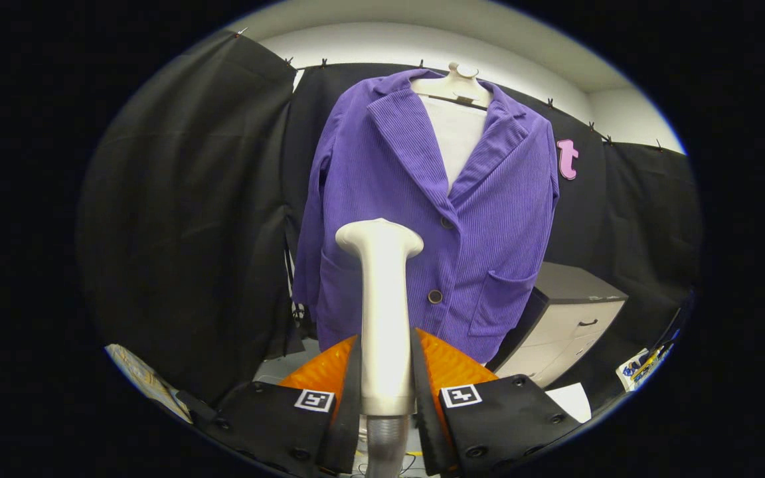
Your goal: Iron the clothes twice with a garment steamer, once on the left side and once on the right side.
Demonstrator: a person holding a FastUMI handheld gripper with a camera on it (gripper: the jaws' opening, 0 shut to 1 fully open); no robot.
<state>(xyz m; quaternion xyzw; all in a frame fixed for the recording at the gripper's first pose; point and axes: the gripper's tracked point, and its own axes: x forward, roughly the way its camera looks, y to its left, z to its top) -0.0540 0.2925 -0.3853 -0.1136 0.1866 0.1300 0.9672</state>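
A purple corduroy jacket (422, 219) hangs on a white mannequin torso (454, 126) straight ahead, its front facing me, with two dark buttons and two patch pockets. My gripper (386, 372) is shut on the white garment steamer (382, 299), both fingers pressing its upright handle. The steamer's flared head rises between the fingers and stands in front of the jacket's lower left panel, beside the upper button. Whether the head touches the cloth cannot be made out.
A white drawer cabinet (568, 318) stands to the right behind the jacket's hem. Black cloth walls (183, 232) close in on the left and behind. Papers (572, 400) and small clutter (641, 365) lie low on the right.
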